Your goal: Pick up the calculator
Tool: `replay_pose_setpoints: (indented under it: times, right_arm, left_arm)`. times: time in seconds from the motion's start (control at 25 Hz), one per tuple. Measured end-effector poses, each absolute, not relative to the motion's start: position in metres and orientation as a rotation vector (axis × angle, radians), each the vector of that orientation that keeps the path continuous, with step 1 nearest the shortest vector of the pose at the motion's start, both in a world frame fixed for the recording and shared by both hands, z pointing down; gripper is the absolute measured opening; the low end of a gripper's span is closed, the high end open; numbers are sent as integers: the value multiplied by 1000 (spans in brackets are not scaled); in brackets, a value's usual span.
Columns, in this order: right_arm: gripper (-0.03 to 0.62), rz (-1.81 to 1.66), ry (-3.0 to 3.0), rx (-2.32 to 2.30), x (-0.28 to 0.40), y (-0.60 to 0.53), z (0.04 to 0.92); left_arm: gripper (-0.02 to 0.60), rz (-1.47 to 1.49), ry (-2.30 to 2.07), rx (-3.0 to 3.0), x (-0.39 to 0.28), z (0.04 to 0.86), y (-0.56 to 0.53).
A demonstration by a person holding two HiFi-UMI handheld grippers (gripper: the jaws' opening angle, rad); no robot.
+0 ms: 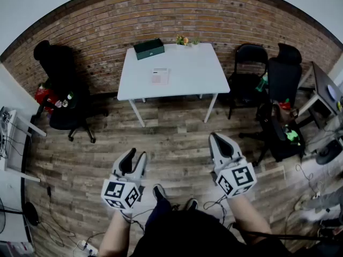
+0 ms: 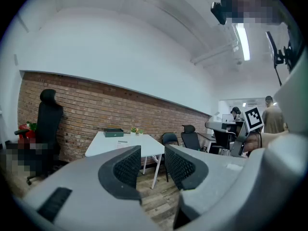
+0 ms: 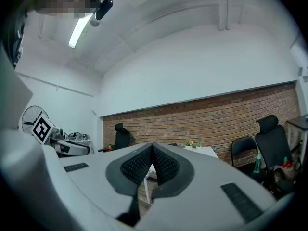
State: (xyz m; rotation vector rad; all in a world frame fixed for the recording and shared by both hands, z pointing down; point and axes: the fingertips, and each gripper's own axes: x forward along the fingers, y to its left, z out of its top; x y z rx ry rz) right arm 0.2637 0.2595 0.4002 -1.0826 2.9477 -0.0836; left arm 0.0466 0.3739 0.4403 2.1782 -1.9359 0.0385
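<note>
White-topped, the desk [image 1: 198, 68] is seen standing against the brick wall [image 1: 161, 15]. A flat pale item with a pinkish part, taken to be the calculator [image 1: 160, 76], lies on the desk near its middle, a little toward the front edge. A dark green box [image 1: 149, 48] and a small pot of flowers [image 1: 183, 40] are set along the desk's back edge, well apart from the calculator.

Both grippers are held over the wooden floor [image 1: 177, 143], well short of the desk's front edge. The left gripper [image 1: 136, 155] is shown with its jaws moderately apart and nothing between them; only floor and the desk's legs are seen through the gap. The right gripper [image 1: 217, 136] is shown with its jaws brought together at the tips, and nothing is held in them.

The task is judged to be at its very start. Nothing has been grasped, and the calculator lies untouched on the desk. The whole approach to the desk is left to be made. After that, one pair of jaws must be brought around the calculator, closed on it, and the calculator lifted off the desk. If the right gripper is to be used, its jaws must be parted first.
</note>
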Motion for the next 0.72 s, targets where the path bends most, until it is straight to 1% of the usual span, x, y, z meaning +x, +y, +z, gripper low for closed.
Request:
replay_pose_setpoints:
  times: [0.2, 0.36, 0.52, 0.72]
  right_arm:
    - [3, -70, 2942, -1074, 302, 288, 392]
    - [3, -56, 2927, -1060, 320, 300, 388]
    - [3, -56, 2931, -1038, 330, 310, 389]
    - [6, -134, 2897, -1052, 342, 311, 393]
  left_arm:
    - [150, 41, -1948, 2157, 83, 435, 404]
    - [150, 44, -1965, 2177, 103, 428, 415]
    - [145, 30, -2025, 2203, 113, 414, 420]
    - [140, 1, -2090, 2211, 112, 397, 421]
